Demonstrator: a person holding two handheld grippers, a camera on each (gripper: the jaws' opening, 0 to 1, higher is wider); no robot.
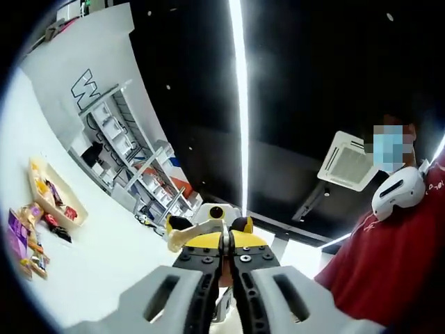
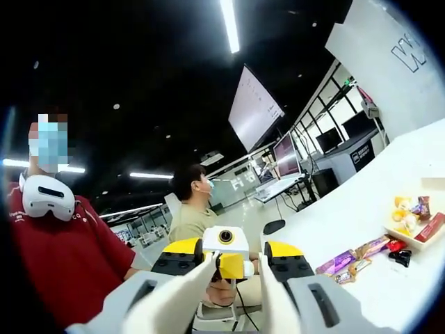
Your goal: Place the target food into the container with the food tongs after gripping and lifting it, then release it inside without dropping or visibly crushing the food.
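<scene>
One tray (image 1: 66, 198) of snacks, two people, several loose wrapped snacks (image 2: 354, 259) on table (image 2: 348, 216)

Right gripper view, tilted upward over a white table edge

Shows the right gripper (image 2: 233, 278) rising from the bottom, white jaws close together with a narrow gap, yellow-and-black blocks behind them. At right, a white table (image 2: 348, 216) carrying loose wrapped snacks (image 2: 354, 256) and, near the far right edge, a shallow tray (image 2: 407, 240) of packaged food. At left, a person in a red shirt (image 2: 62, 257) with a white headset (image 2: 47, 196) at the neck; further back, a seated person (image 2: 191, 205). Above, dark ceiling with light strips (image 2: 229, 24) and a hanging screen (image 2: 254, 108).
</scene>
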